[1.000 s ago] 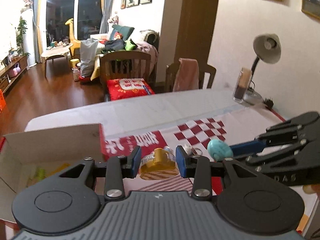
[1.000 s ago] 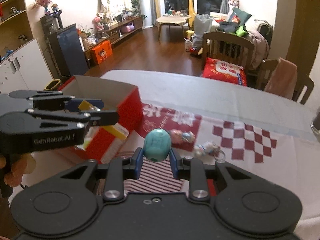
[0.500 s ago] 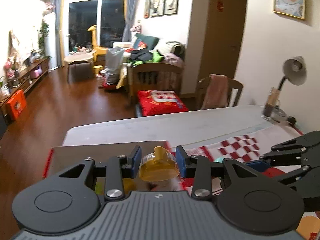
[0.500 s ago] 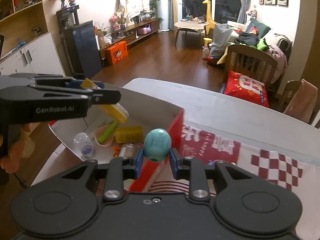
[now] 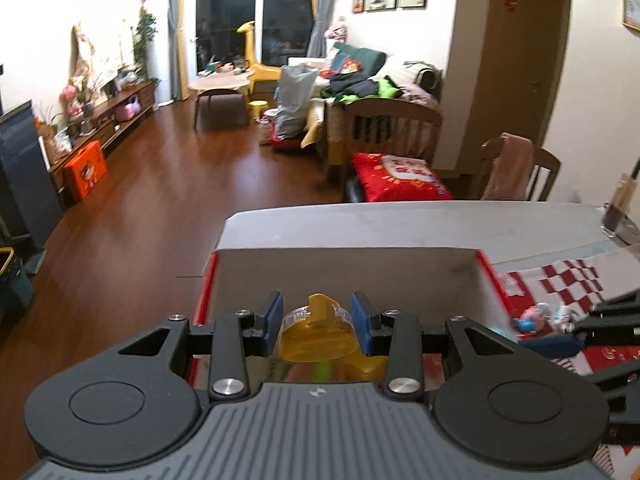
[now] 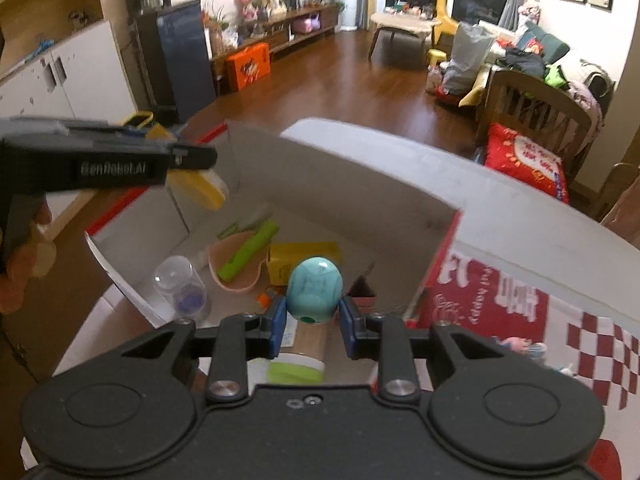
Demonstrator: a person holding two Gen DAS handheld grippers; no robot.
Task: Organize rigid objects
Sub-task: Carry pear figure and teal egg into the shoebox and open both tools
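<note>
My left gripper (image 5: 317, 323) is shut on a yellow tape dispenser (image 5: 316, 336), held above the open cardboard box (image 5: 352, 272). In the right wrist view that same gripper (image 6: 188, 160) hangs over the box's left side with the yellow dispenser (image 6: 200, 188) under its tip. My right gripper (image 6: 313, 322) is shut on a turquoise egg-shaped toy (image 6: 315, 292), above the near part of the box (image 6: 360, 184). Inside the box lie a green marker (image 6: 248, 256), a pink bowl (image 6: 236, 268), a yellow carton (image 6: 300, 260) and a clear jar (image 6: 180, 284).
The box stands at the table's left end on a red and white checked cloth (image 6: 592, 344). Small toy figures (image 5: 536, 316) lie on the cloth to the right. A chair with a red cushion (image 5: 400, 176) stands beyond the table. A hand (image 6: 24, 256) holds the left gripper's handle.
Both grippers have swung left from over the checked cloth to above the open box, each still holding its object. The box's contents now show under the right gripper.
</note>
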